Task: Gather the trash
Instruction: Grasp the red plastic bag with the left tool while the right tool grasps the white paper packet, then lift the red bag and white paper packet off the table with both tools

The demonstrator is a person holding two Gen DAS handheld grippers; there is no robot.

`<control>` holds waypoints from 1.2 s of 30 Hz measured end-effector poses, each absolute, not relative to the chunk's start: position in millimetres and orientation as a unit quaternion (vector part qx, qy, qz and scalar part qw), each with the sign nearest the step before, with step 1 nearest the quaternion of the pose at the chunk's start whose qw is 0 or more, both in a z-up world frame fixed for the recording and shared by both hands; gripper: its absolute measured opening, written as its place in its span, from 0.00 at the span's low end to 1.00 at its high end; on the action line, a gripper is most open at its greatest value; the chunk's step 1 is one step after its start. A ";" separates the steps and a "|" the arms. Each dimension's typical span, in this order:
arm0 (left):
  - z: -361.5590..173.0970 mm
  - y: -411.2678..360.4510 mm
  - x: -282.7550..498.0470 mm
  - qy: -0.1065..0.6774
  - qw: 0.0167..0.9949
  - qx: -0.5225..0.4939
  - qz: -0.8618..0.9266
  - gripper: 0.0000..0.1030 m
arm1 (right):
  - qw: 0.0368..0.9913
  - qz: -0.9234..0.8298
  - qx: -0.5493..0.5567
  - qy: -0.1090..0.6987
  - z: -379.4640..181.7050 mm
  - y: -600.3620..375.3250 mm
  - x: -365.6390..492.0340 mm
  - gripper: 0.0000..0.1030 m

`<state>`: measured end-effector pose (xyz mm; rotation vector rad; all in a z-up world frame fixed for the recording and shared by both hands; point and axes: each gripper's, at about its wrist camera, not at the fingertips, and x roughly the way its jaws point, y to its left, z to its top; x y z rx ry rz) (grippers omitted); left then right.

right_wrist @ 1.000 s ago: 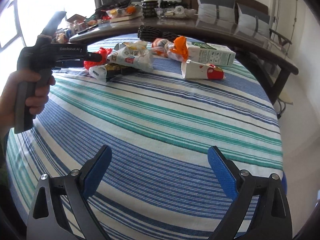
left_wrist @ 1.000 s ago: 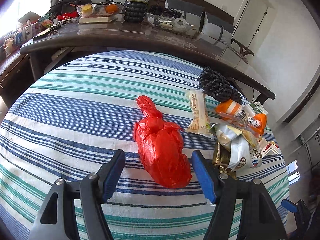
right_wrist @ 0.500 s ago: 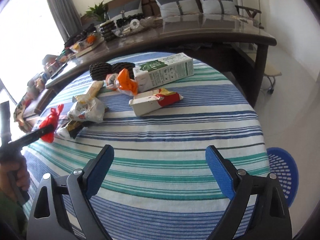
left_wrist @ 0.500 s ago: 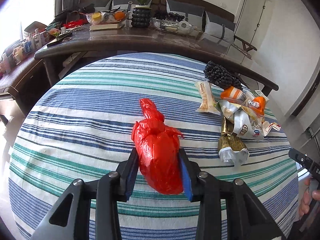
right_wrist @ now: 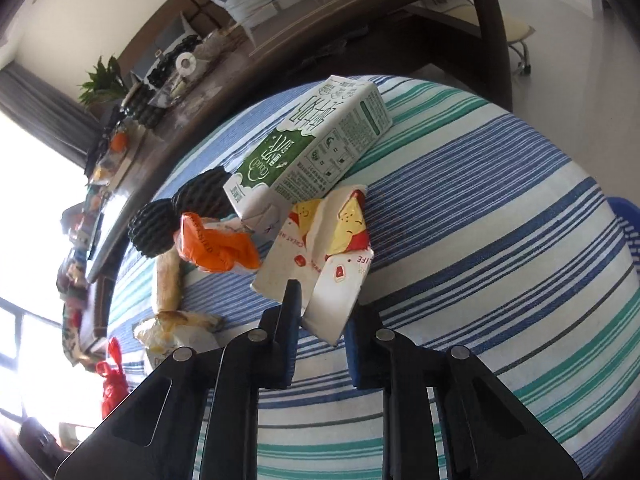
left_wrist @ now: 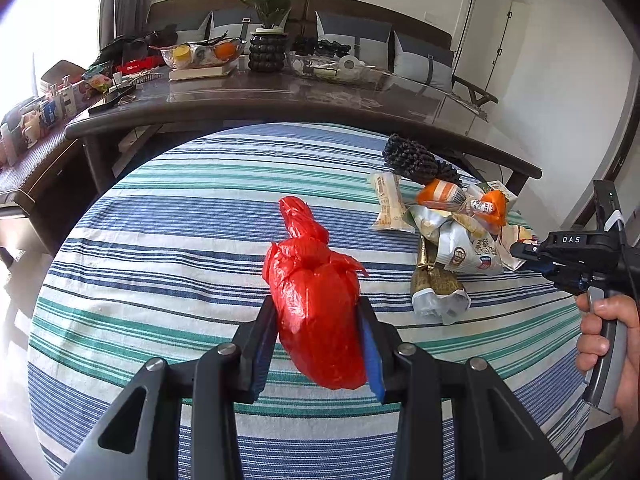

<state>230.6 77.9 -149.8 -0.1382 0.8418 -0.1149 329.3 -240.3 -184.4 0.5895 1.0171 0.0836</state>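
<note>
Your right hand-held gripper point(right_wrist: 320, 320) has just closed on the flattened white-and-red carton point(right_wrist: 320, 256); your left hand-held gripper point(left_wrist: 318, 340) clamps the knotted red plastic bag point(left_wrist: 316, 300) at twelve o'clock. Both pieces seem ready to bin.

A: Your cloth point(left_wrist: 168, 240) is white w/ blue, teal & thin dark stripes. Bag point(left_wrist: 316, 300) in the left view is solid red.

B: And on your right side?

A: Milk carton point(right_wrist: 316, 144) is white & green. Crushed carton point(right_wrist: 320, 256) is white w/ red & yellow print. Wrapper point(right_wrist: 216, 246) is orange. Foam nets point(right_wrist: 176, 216) are black. Gripper pads point(right_wrist: 358, 356) are blue.
</note>
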 end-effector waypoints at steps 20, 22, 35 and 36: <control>-156.7 36.7 173.9 0.427 0.894 -0.026 -0.131 0.57 | 0.844 0.200 -0.010 0.499 -165.8 -246.8 217.0 0.42; -157.5 37.5 171.7 0.427 0.894 -0.022 -0.132 0.60 | 0.848 0.197 -0.004 0.493 -162.6 -249.3 214.4 0.49; -162.4 45.9 175.0 0.442 0.885 -0.038 -0.140 0.60 | 0.852 0.189 0.008 0.488 -157.9 -256.4 211.4 0.51; -163.8 44.2 175.8 0.444 0.885 -0.033 -0.139 0.61 | 0.852 0.188 0.010 0.489 -158.1 -257.6 211.9 0.51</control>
